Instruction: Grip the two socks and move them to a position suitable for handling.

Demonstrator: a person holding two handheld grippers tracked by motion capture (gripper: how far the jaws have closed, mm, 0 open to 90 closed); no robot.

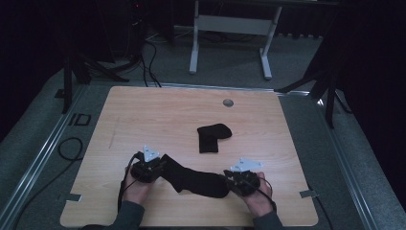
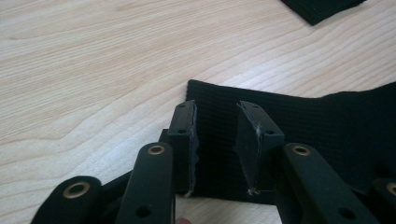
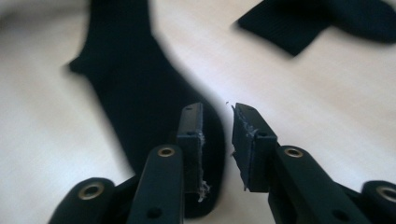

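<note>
A long black sock (image 1: pixel 196 179) lies stretched across the wooden table (image 1: pixel 143 110) near its front edge, between my two grippers. My left gripper (image 1: pixel 160 167) is at the sock's cuff end. In the left gripper view the left gripper (image 2: pixel 217 109) stands open, its jaws apart just above the ribbed cuff of the sock (image 2: pixel 303 121), which lies flat. My right gripper (image 1: pixel 230 179) is at the toe end. In the right gripper view the right gripper (image 3: pixel 218 109) is open too, and the sock (image 3: pixel 130 84) runs away under its left jaw.
A second black sock (image 1: pixel 210 136), folded, rests in the middle of the table; it also appears as the second sock (image 2: pixel 322 7) and the second sock (image 3: pixel 317 21). A round grommet (image 1: pixel 228 102) sits near the far edge. Cables and a white desk frame (image 1: pixel 230 28) stand on the floor beyond.
</note>
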